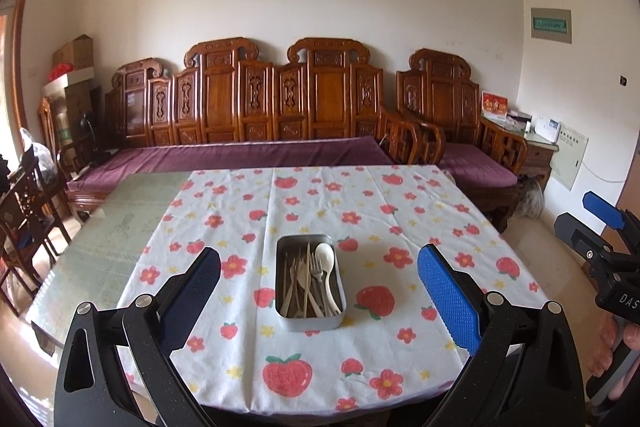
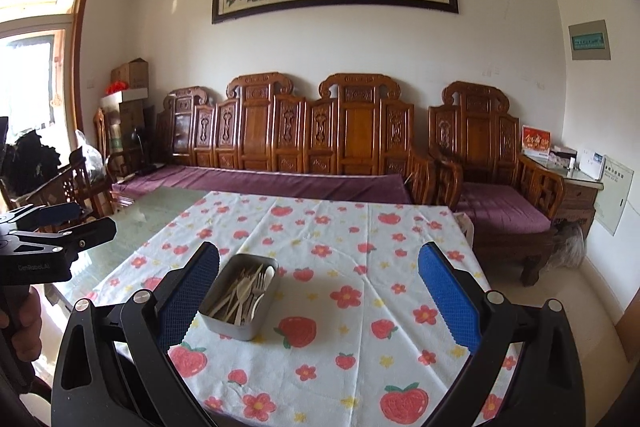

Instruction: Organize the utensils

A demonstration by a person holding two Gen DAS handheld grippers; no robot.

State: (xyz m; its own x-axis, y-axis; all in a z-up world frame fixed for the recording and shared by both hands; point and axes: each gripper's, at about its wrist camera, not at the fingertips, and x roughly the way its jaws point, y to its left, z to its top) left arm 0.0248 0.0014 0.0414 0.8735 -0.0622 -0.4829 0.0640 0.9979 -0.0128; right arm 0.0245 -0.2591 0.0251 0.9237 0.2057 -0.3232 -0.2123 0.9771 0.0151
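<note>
A grey metal tin [image 1: 310, 321] [image 2: 224, 325] stands on the strawberry-print tablecloth [image 1: 380, 211] [image 2: 360, 307]. Inside it lie several pale utensils [image 1: 306, 283] [image 2: 244, 293]: forks, knives and a white spoon [image 1: 325, 255]. My left gripper [image 1: 320, 283] hovers above the near table edge, open, with the tin between its blue pads and nothing held. My right gripper [image 2: 320, 275] is also open and empty; the tin sits close to its left finger [image 2: 192, 291]. Each gripper shows at the edge of the other's view: the right gripper [image 1: 600, 227] and the left gripper [image 2: 72, 223].
The cloth covers the right part of a glass-topped table [image 1: 116, 227] [image 2: 160, 211]. Behind stand a carved wooden bench [image 1: 256, 107] and an armchair [image 1: 460, 115] with purple cushions. Wooden chairs [image 1: 28, 211] crowd the left side. A hand [image 2: 20, 323] grips the left handle.
</note>
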